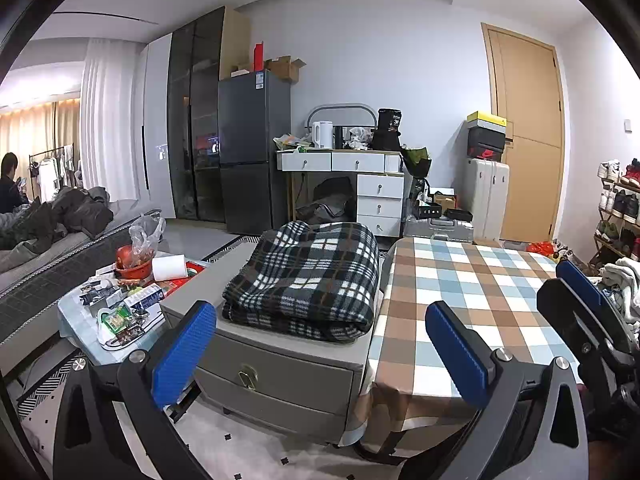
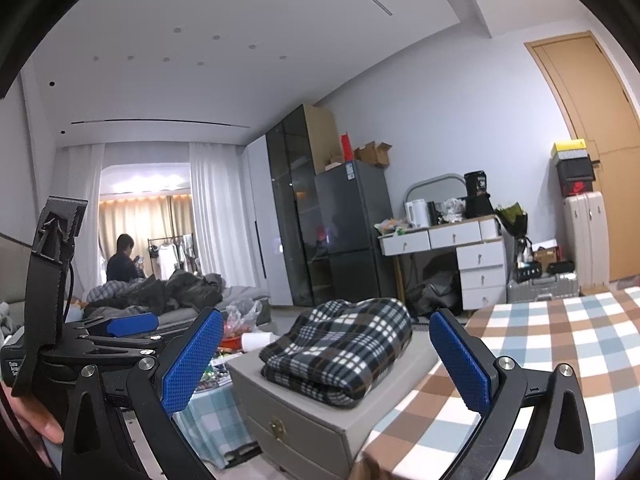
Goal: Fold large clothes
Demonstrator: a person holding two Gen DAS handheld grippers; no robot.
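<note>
On top of a grey drawer cabinet (image 1: 280, 364), a folded plaid garment (image 1: 308, 280) in black, white and brown checks is lying in a thick, neat bundle, its rounded fold facing the cameras. Beside the cabinet, touching its right side, a counter (image 1: 472, 300) draped in a brown, blue and white checked cloth is standing bare on the part in view. Left of the cabinet, a low side counter (image 1: 76, 316) is carrying snack packets, a red bowl (image 1: 134, 268), a roll of paper (image 1: 170, 267) and a clear plastic bag. The left gripper (image 1: 320, 352) is hovering in front of the cabinet with its blue-padded fingers (image 1: 182, 352) spread wide apart, holding nothing and framing the garment between them. The right gripper (image 2: 326, 364) is hanging just beside it, fingers (image 2: 460, 360) likewise wide apart and empty, the garment sitting between them in its wrist view; a fingertip of the person's hand (image 2: 44, 428) is showing at the lower left edge of that view. Behind the cabinet, against the far wall, a dark fridge (image 1: 254, 148) and a white dressing counter (image 1: 360, 176) with a kettle (image 1: 323, 135) are standing, with a pale suitcase (image 1: 486, 196) and a wooden door (image 1: 528, 132) to the right. Far left of the cabinet, a second person (image 2: 122, 260) is sitting beyond a bed (image 2: 168, 296) heaped with dark bedding.
</note>
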